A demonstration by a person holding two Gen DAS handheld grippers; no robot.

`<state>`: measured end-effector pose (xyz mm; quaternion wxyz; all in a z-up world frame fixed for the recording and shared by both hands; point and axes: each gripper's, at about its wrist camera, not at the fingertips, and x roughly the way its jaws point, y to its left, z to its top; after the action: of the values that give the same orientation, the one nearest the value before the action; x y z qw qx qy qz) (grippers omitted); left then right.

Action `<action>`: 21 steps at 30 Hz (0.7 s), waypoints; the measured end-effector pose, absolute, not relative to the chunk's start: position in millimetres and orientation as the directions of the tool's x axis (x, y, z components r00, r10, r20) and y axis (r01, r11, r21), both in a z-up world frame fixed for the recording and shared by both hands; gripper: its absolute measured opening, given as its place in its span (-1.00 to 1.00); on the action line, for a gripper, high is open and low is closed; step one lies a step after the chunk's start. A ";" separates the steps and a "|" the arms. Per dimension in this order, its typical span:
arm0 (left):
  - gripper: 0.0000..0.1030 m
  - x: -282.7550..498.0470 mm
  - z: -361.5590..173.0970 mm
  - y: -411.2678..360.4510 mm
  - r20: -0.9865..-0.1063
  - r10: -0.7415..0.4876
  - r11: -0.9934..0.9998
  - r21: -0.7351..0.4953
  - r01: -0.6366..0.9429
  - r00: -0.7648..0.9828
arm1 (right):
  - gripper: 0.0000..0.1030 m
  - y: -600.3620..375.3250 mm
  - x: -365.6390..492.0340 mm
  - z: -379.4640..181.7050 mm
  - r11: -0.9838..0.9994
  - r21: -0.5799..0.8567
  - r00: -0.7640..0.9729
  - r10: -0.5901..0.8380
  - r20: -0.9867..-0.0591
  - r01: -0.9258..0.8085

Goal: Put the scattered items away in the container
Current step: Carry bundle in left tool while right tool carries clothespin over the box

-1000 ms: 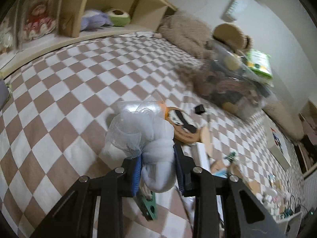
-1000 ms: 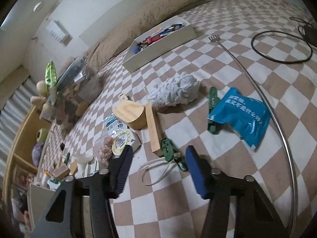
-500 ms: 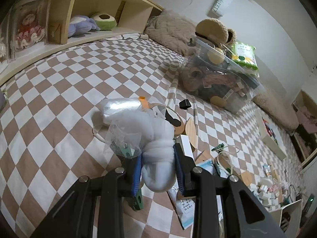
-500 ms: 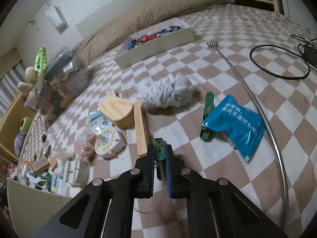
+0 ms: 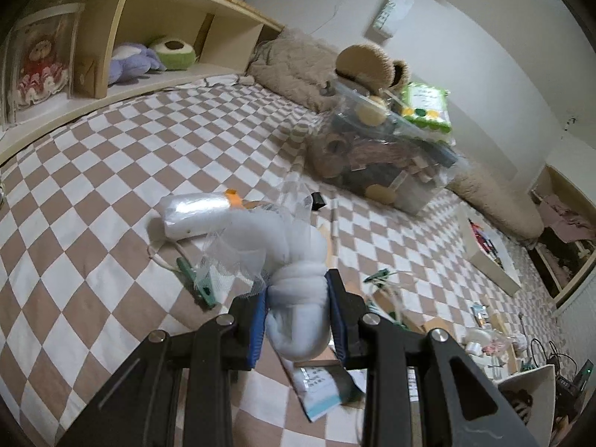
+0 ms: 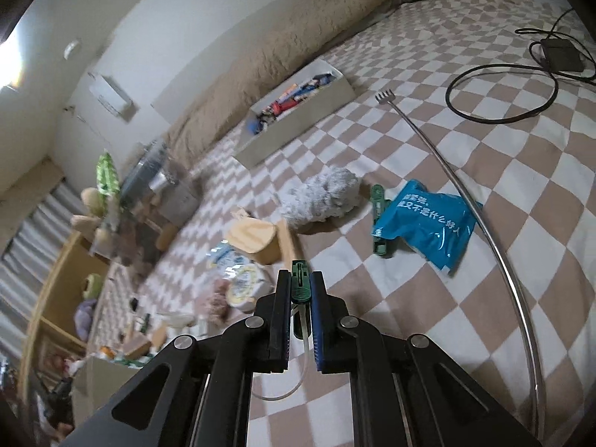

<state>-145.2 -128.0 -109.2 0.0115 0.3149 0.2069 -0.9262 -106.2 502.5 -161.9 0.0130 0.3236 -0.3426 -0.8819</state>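
Observation:
My left gripper is shut on a white mesh bath pouf, held above the checkered bedspread. Behind it lie a roll of clear plastic bags and a green clothes peg. A clear plastic container, full of items, stands farther back. My right gripper is shut on a green clothes peg with a white cord hanging from it, lifted off the bed. Beyond it lie a wooden box, a grey fluffy cloth, a blue packet and another green peg.
A white tray of small items sits near a long beige pillow. A metal back scratcher and a black cable lie at the right. A wooden shelf with plush toys lines the bed. A white bin corner shows low right.
My right gripper has shut on the green peg and lifted it with its cord. My left gripper has risen a little with the pouf, and the view has swung toward the clear container.

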 end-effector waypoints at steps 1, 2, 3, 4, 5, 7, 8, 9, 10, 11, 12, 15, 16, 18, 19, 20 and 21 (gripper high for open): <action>-0.42 -143.2 -107.6 -125.4 -0.581 0.116 -0.914 -0.379 0.142 -0.805 | -0.79 501.0 -103.5 -158.6 -0.758 0.625 -0.798 -0.254 -0.547 -0.187; -0.42 -141.3 -106.2 -122.6 -0.575 0.125 -0.915 -0.382 0.131 -0.809 | -0.79 499.4 -100.9 -155.1 -0.751 0.637 -0.804 -0.263 -0.533 -0.176; -0.42 -139.2 -104.7 -119.1 -0.569 0.133 -0.916 -0.383 0.118 -0.812 | -0.79 497.4 -99.0 -152.2 -0.745 0.646 -0.809 -0.273 -0.520 -0.164; -0.42 -136.8 -103.2 -115.3 -0.561 0.140 -0.918 -0.383 0.106 -0.816 | -0.79 494.8 -96.7 -148.2 -0.741 0.655 -0.815 -0.284 -0.506 -0.148; -0.42 -134.0 -101.4 -111.3 -0.553 0.147 -0.920 -0.380 0.092 -0.820 | -0.79 491.8 -94.2 -143.3 -0.738 0.662 -0.821 -0.294 -0.490 -0.130; -0.42 -129.0 -96.7 -104.1 -0.537 0.159 -0.926 -0.373 0.064 -0.828 | -0.79 487.2 -90.6 -135.3 -0.735 0.670 -0.829 -0.310 -0.466 -0.101; -0.42 -126.2 -94.2 -101.0 -0.528 0.165 -0.928 -0.369 0.050 -0.833 | -0.79 483.1 -87.7 -130.2 -0.733 0.675 -0.832 -0.323 -0.450 -0.081; -0.42 -122.7 -91.4 -97.8 -0.518 0.171 -0.930 -0.366 0.037 -0.838 | -0.79 480.0 -85.0 -126.8 -0.732 0.678 -0.835 -0.332 -0.439 -0.065; -0.42 -118.9 -88.3 -94.5 -0.508 0.176 -0.932 -0.361 0.023 -0.843 | -0.79 475.6 -81.8 -122.9 -0.731 0.680 -0.836 -0.344 -0.427 -0.046; -0.42 -115.1 -85.2 -91.4 -0.498 0.182 -0.934 -0.358 0.011 -0.848 | -0.79 471.5 -78.9 -119.9 -0.731 0.682 -0.836 -0.355 -0.418 -0.031; -0.42 -110.6 -82.2 -88.7 -0.487 0.190 -0.934 -0.357 -0.004 -0.852 | -0.79 466.5 -75.6 -116.1 -0.729 0.684 -0.835 -0.370 -0.406 -0.009; -0.42 -95.0 -74.6 -82.4 -0.458 0.224 -0.929 -0.367 -0.046 -0.860 | -0.79 450.7 -65.4 -106.1 -0.728 0.683 -0.826 -0.415 -0.382 0.050; -0.42 -90.4 -73.1 -80.9 -0.452 0.234 -0.927 -0.371 -0.058 -0.861 | -0.79 445.7 -63.0 -103.4 -0.729 0.682 -0.822 -0.428 -0.377 0.067; -0.42 -79.9 -70.1 -76.5 -0.441 0.257 -0.924 -0.374 -0.084 -0.860 | -0.79 434.7 -57.5 -97.3 -0.730 0.675 -0.811 -0.455 -0.367 0.104; -0.42 -74.9 -68.5 -73.8 -0.436 0.267 -0.923 -0.373 -0.097 -0.859 | -0.79 429.9 -55.1 -94.4 -0.731 0.672 -0.806 -0.468 -0.363 0.122; -0.42 -70.7 -67.0 -71.4 -0.433 0.278 -0.921 -0.374 -0.110 -0.858 | -0.79 423.3 -52.3 -90.6 -0.732 0.666 -0.798 -0.484 -0.359 0.144; -0.42 -66.2 -65.1 -68.8 -0.428 0.293 -0.918 -0.377 -0.125 -0.855 | -0.79 418.3 -50.0 -88.1 -0.733 0.662 -0.791 -0.496 -0.358 0.160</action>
<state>-66.2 -68.8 -65.1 -0.1103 0.2456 0.1704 -0.9479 -50.0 418.3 -88.1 0.1839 0.2660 -0.3160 -0.8919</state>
